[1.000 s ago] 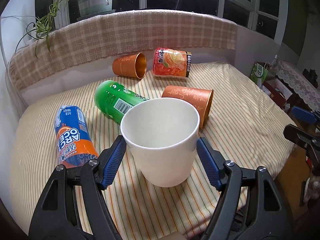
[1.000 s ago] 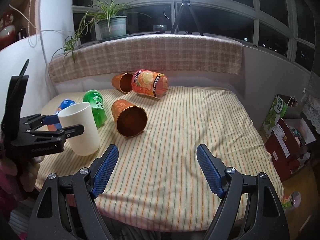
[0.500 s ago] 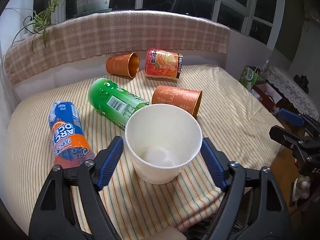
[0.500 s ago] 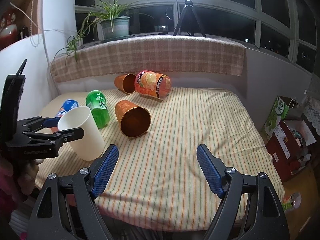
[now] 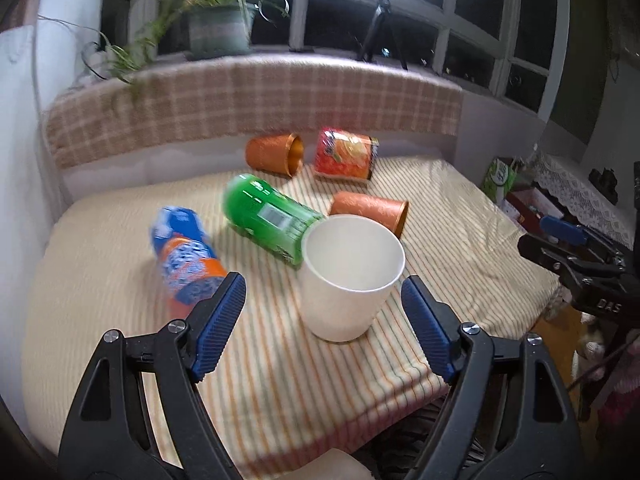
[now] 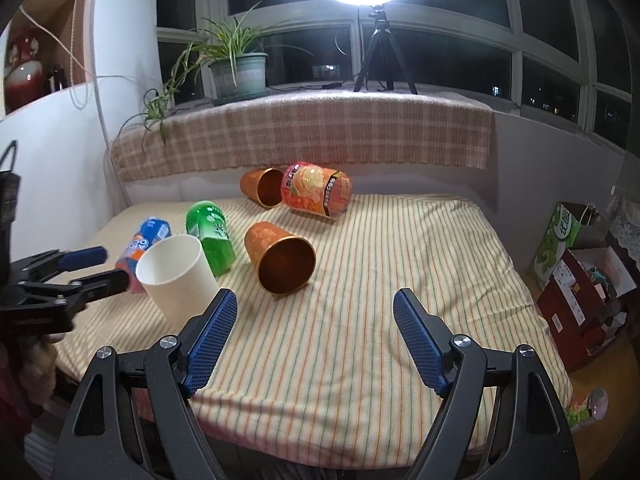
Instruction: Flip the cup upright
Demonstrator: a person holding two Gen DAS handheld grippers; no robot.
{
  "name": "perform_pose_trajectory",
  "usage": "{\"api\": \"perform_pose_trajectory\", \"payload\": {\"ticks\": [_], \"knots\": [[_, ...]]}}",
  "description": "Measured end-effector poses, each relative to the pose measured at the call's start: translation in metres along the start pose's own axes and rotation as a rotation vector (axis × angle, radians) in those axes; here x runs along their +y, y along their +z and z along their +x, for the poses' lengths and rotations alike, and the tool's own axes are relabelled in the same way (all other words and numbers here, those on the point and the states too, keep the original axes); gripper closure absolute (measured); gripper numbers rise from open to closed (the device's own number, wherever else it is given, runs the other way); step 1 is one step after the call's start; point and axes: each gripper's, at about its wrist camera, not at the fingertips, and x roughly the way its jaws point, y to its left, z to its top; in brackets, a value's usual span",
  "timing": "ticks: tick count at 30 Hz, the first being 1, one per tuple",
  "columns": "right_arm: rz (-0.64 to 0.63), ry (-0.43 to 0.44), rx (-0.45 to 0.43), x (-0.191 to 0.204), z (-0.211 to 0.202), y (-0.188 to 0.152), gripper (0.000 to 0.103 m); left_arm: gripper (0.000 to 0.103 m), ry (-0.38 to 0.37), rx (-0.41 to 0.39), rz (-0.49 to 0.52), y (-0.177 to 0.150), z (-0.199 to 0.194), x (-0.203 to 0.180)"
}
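A white cup (image 5: 348, 276) stands upright on the striped cloth near the front edge, mouth up; it also shows in the right wrist view (image 6: 178, 276). My left gripper (image 5: 324, 320) is open and empty, its blue pads drawn back clear of the cup on both sides. My right gripper (image 6: 314, 340) is open and empty over bare cloth at the front. Two copper cups lie on their sides: one near the middle (image 6: 280, 262), one at the back (image 6: 262, 186).
A green bottle (image 5: 270, 218), a blue-orange bottle (image 5: 184, 256) and an orange-labelled container (image 5: 346, 154) lie on the cloth. A checked ledge with a potted plant (image 6: 238, 68) and a ring light runs behind. Boxes (image 6: 576, 280) stand on the floor at the right.
My left gripper has let go of the white cup and pulled back and up from it. The cup now stands upright on the cloth. The right gripper has barely moved.
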Motion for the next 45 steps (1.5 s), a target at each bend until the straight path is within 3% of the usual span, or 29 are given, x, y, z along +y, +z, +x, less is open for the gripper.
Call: {"api": "perform_pose_trajectory", "payload": {"ticks": [4,6,8,13,17,21,45], "knots": [[0.008,-0.003,-0.026,0.003,-0.003,0.003,0.023,0.02,0.071,-0.118,-0.032,0.0,-0.035,0.006],[0.011,-0.009,-0.046,0.004,-0.006,0.005,0.022,0.008,0.111,-0.174,-0.042,0.0,-0.048,0.009],[0.011,-0.015,-0.064,0.006,-0.01,0.007,0.021,0.003,0.176,-0.262,-0.056,-0.002,-0.065,0.01],[0.019,-0.036,-0.115,0.007,-0.017,0.011,0.018,0.001,0.26,-0.348,-0.059,0.0,-0.085,0.012],[0.027,-0.048,-0.14,0.007,-0.021,0.014,0.016,0.001,0.29,-0.367,-0.06,0.003,-0.09,0.014],[0.024,-0.078,-0.18,0.009,-0.026,0.013,0.003,0.0,0.316,-0.376,-0.046,0.001,-0.092,0.011],[0.024,-0.11,-0.186,0.01,-0.025,0.009,0.002,0.0,0.349,-0.359,-0.048,-0.002,-0.093,0.011]]}}
